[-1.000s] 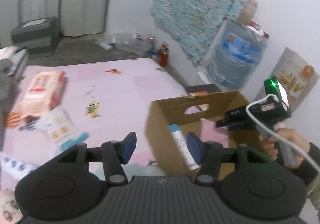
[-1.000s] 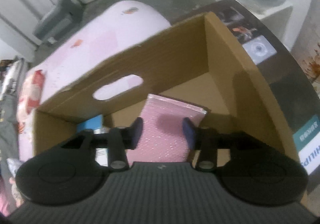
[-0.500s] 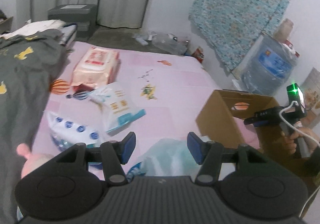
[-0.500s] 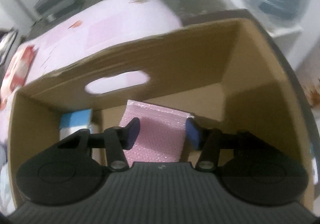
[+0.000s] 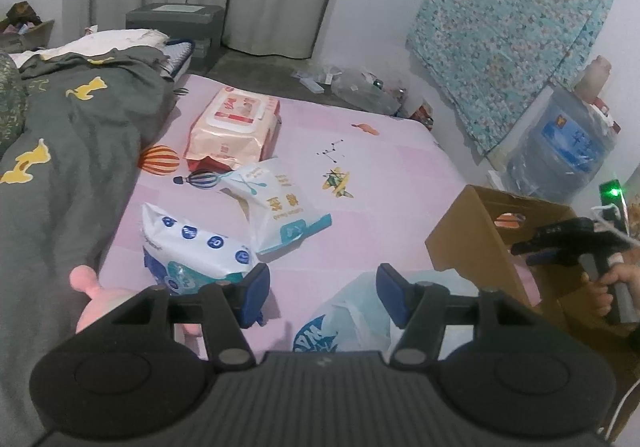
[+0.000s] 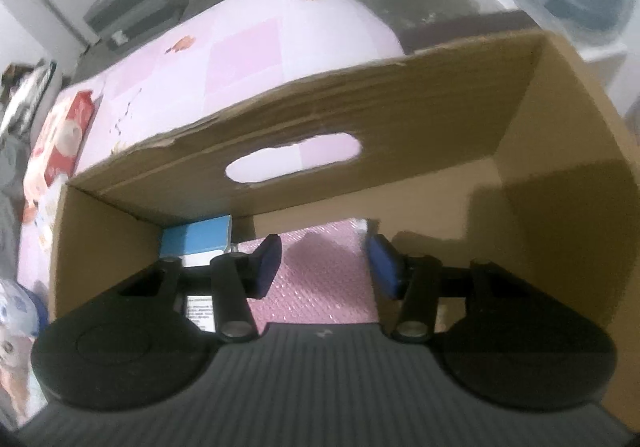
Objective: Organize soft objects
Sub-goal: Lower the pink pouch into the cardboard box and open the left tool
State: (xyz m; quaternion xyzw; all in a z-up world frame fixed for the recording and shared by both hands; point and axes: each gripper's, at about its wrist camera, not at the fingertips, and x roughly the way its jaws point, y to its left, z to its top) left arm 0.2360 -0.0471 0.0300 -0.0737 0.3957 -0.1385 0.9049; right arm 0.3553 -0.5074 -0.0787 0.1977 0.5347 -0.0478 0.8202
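since a second ago the left gripper (image 5: 322, 295) has swung away from the cardboard box (image 5: 472, 243) to hang over the pink bedsheet (image 5: 384, 167), where a peach wet-wipe pack (image 5: 234, 127), a white cotton-swab bag (image 5: 276, 203), a blue-dotted white pack (image 5: 192, 251) and a pale blue plastic bag (image 5: 356, 311) lie near a grey blanket (image 5: 68, 175). its jaws have just been opening and stand apart, empty. right gripper (image 6: 324, 263) hovers inside the box over a pink bubble mailer (image 6: 320, 271) beside a blue carton (image 6: 196, 239), jaws apart, gripping nothing
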